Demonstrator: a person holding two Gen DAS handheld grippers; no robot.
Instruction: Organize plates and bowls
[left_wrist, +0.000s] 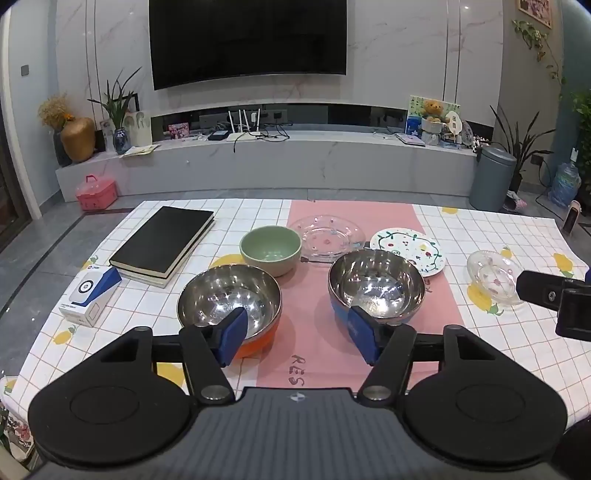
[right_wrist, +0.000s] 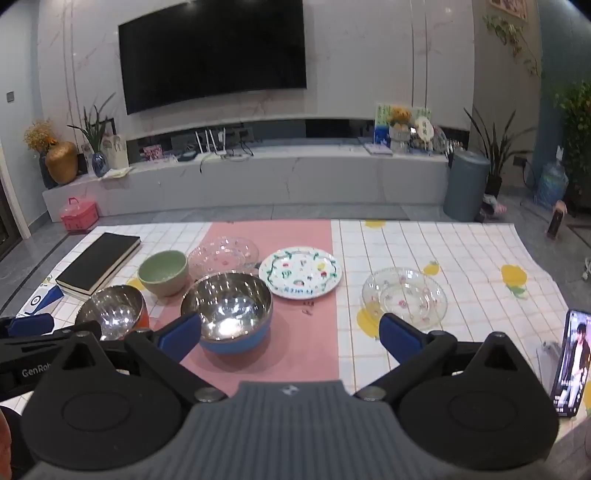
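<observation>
- My left gripper (left_wrist: 297, 338) has its jaws spread wide and holds nothing. Its blue pads (left_wrist: 232, 334) sit in front of the near rims of two steel bowls; I cannot tell if either pad touches.
- My right gripper (right_wrist: 291, 341) is also spread wide and holds nothing. Its left pad overlaps the near rim of the blue-bodied bowl in the right wrist view; contact cannot be confirmed.
- Between the left gripper's pads lies a bare strip of the pink runner (left_wrist: 314, 332), open room between the two steel bowls.
- The orange-bodied steel bowl (left_wrist: 229, 299) stands upright at near left; the blue-bodied steel bowl (left_wrist: 376, 286) stands upright at near right, well apart from it.
- A small clear glass dish (right_wrist: 404, 297) sits to the right on the checked cloth, just beyond the right gripper's right pad.
- A phone (right_wrist: 570, 363) stands at the near right desk (right_wrist: 461, 258) edge.
- A white and blue box (left_wrist: 90, 291) lies near the left desk edge, with a black book (left_wrist: 164, 240) just behind it.
- The green bowl (left_wrist: 270, 249) stands behind and between the steel bowls.
- The patterned plate (right_wrist: 300, 272) lies just behind the blue-bodied bowl.
- The clear glass plate (left_wrist: 327, 234) lies farthest, beside the green bowl, near the far desk edge.
</observation>
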